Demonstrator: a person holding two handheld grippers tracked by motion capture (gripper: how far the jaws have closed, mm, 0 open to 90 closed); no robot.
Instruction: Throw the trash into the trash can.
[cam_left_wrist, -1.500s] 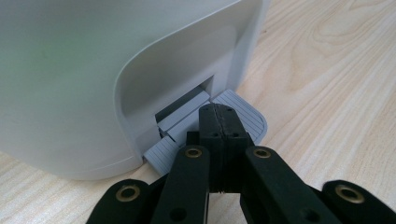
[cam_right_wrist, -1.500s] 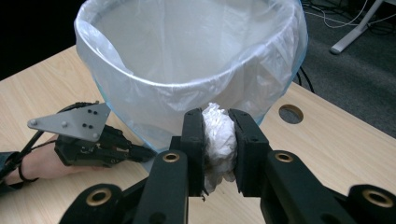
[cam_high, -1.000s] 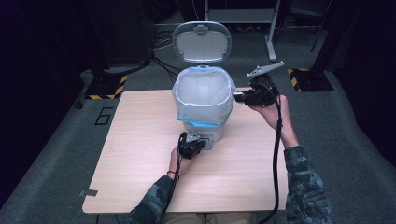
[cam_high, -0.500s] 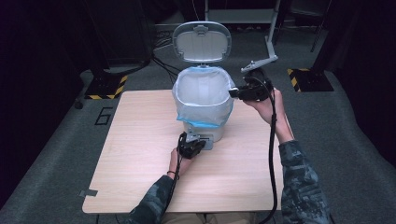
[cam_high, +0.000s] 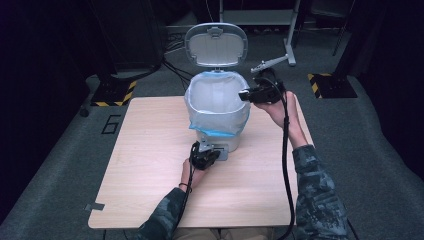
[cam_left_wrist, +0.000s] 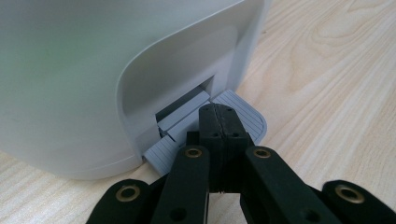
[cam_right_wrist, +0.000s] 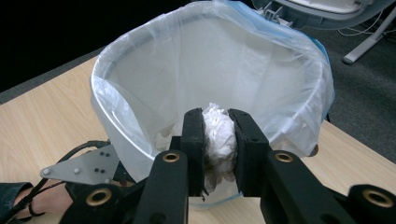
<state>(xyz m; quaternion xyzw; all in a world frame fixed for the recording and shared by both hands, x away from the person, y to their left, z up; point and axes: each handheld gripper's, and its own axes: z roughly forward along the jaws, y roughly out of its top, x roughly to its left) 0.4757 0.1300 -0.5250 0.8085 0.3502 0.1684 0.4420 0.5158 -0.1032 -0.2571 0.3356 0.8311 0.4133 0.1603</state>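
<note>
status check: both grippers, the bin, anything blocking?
Left hand-held gripper shut, pressing pedal; bin lid up. Right hand-held gripper shut on crumpled paper wad at the lined bin rim. Nothing blocking the opening.

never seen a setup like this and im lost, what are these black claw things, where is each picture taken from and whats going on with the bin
A person sits at a light wooden table holding a black two-jaw gripper in each hand. One picture looks down from above; the other two come from cameras riding on the grippers, looking along their jaws. On the table stands a white plastic pedal bin lined with a clear bag, its grey lid raised. The left gripper, jaws shut, presses on the bin's grey ribbed pedal. The right gripper is shut on a crumpled white paper wad, held at the bin's rim.
</note>
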